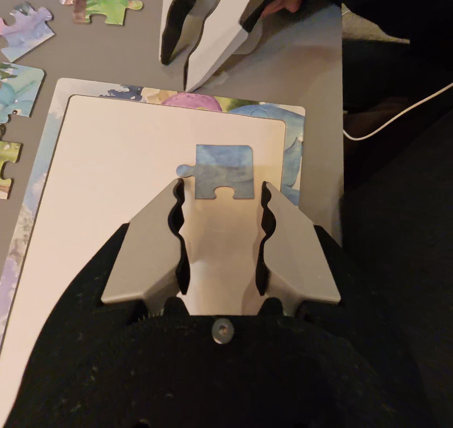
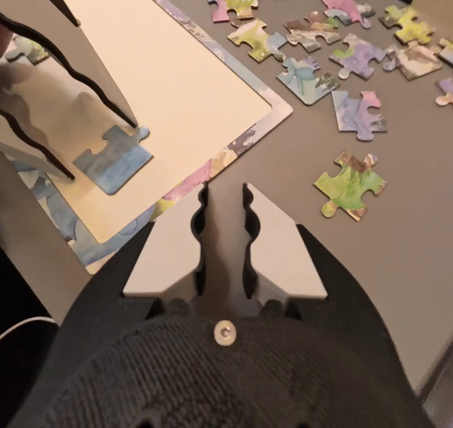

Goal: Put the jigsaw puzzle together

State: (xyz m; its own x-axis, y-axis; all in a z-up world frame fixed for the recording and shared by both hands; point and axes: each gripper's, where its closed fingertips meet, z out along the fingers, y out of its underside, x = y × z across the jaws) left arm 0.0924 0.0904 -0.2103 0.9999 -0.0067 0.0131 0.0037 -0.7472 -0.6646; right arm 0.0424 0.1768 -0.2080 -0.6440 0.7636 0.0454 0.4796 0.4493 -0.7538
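A flat blue cardboard jigsaw piece (image 1: 224, 171) lies on the white inner panel of the puzzle tray (image 1: 122, 171), towards that panel's far right corner but clear of the painted border on both sides. It is a corner piece: in the left wrist view its rounded corner sits at far right, a round knob points left, and a socket is cut into its near edge. It is close to square, so no long axis stands out.

The left gripper (image 1: 221, 183) hovers low over the tray with its grey fingers spread wide and nothing between them. The left fingertip sits just at the knob of the piece, the right fingertip stands just off the piece's right side; whether either touches it cannot be told.

The right gripper (image 2: 225, 185) is over the grey tabletop (image 2: 343, 281), just beyond the tray's far border, its jaws parted by a narrow gap and empty.

Only the left wrist view shows a white cable (image 1: 392, 114) past the table's right edge and a person's hand (image 1: 284, 1) on the right gripper's handle. Only the right wrist view shows the wide scatter of loose pastel puzzle pieces (image 2: 355, 55) on the table to the left of the tray, with a green piece (image 2: 350, 185) lying apart from them, nearest the right gripper. The left wrist view catches just a few of these at its far left edge.
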